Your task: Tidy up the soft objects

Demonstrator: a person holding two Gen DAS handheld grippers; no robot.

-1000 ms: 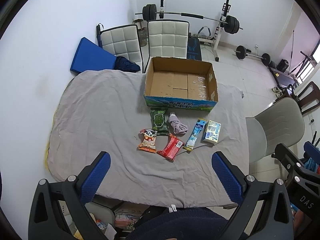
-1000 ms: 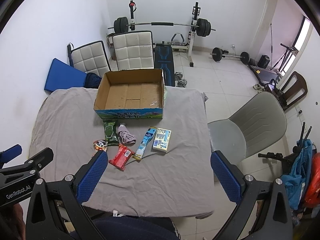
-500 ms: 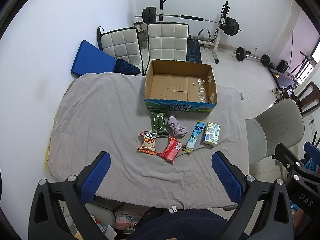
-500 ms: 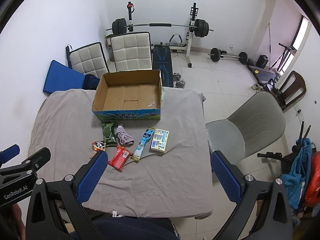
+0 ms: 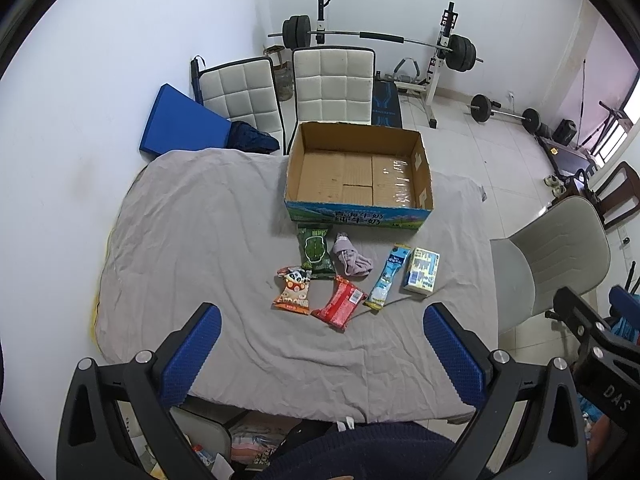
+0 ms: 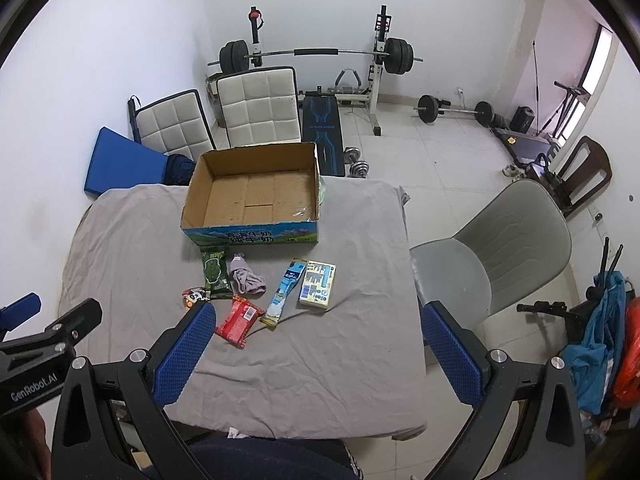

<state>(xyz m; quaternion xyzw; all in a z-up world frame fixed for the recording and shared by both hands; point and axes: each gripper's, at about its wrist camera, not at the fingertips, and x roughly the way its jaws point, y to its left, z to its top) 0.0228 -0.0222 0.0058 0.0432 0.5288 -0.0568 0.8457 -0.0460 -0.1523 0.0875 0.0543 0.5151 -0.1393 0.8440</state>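
Observation:
An empty open cardboard box (image 5: pixel 360 172) (image 6: pixel 256 200) stands at the far side of a table under a grey cloth (image 5: pixel 192 240) (image 6: pixel 344 360). In front of it lie a green packet (image 5: pixel 316 252) (image 6: pixel 215 270), a crumpled purple cloth (image 5: pixel 351 261) (image 6: pixel 246 280), an orange panda snack bag (image 5: pixel 294 290) (image 6: pixel 194 296), a red packet (image 5: pixel 340 307) (image 6: pixel 239 320), a blue sachet (image 5: pixel 387 280) (image 6: pixel 285 291) and a pale box (image 5: pixel 422 270) (image 6: pixel 317 284). My left gripper (image 5: pixel 322 354) and right gripper (image 6: pixel 316 354) are open and empty, high above the table's near edge.
Two white padded chairs (image 5: pixel 288 84) and a blue mat (image 5: pixel 180 124) stand behind the table. A grey chair (image 5: pixel 560 256) (image 6: pixel 492 256) is at the table's right side. A barbell rack (image 6: pixel 320 56) and weights are on the tiled floor beyond.
Both views have shifted slightly: the table and objects sit a little lower in the left wrist view and a little left in the right wrist view. Nothing on the table moved.

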